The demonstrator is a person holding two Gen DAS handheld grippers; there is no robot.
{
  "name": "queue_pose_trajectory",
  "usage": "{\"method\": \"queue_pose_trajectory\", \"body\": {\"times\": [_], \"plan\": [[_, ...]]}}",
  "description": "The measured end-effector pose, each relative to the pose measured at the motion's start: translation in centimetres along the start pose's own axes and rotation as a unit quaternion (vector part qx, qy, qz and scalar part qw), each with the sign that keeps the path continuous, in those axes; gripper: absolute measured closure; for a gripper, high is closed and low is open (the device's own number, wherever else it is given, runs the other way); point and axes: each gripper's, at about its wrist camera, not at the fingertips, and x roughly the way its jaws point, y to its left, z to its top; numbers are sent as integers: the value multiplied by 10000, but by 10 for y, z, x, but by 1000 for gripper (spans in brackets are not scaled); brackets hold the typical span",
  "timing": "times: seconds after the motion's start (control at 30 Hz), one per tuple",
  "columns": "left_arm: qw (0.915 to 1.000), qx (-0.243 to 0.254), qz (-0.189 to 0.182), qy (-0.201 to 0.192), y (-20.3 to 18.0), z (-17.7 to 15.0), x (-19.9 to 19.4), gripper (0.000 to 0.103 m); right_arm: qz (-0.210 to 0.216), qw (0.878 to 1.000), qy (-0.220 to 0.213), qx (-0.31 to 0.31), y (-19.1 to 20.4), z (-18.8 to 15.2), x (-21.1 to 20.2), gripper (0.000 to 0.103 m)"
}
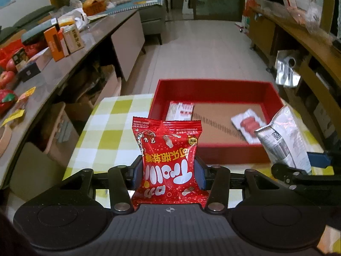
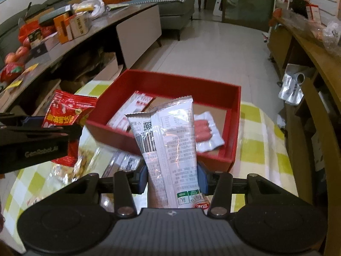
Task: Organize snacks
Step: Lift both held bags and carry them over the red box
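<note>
My left gripper [image 1: 168,173] is shut on a red candy bag [image 1: 168,155] with white lettering, held upright above the checked tablecloth. That red bag [image 2: 68,111] also shows at the left of the right wrist view. My right gripper [image 2: 172,178] is shut on a tall silver-white snack packet [image 2: 168,140] with a barcode; the same packet [image 1: 283,136] appears at the right of the left wrist view. Ahead of both stands a red tray [image 1: 213,83] [image 2: 181,81] with a cardboard floor. In it lie a white-red packet [image 1: 180,111] and a clear pack of pink sausages [image 2: 204,132].
Several loose snack packets [image 2: 119,162] lie on the yellow-checked tablecloth [image 1: 110,128] below the right gripper. A long grey counter [image 1: 64,64] with boxes and apples runs along the left. Wooden shelving [image 2: 309,64] stands at the right, tiled floor beyond the tray.
</note>
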Motion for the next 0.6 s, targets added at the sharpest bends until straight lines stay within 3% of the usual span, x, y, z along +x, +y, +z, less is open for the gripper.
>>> {"method": "queue_pose_trajectory", "body": {"times": [0.3,0.6], "plan": [[9998,-173,-111,-9,-9,30,24,47,-103,9993,-113,345,-23,32,27,46],[9998,-201,64,-32,-17,51,53,47,-120,9990,-119,404,-28,53,57,46]]}}
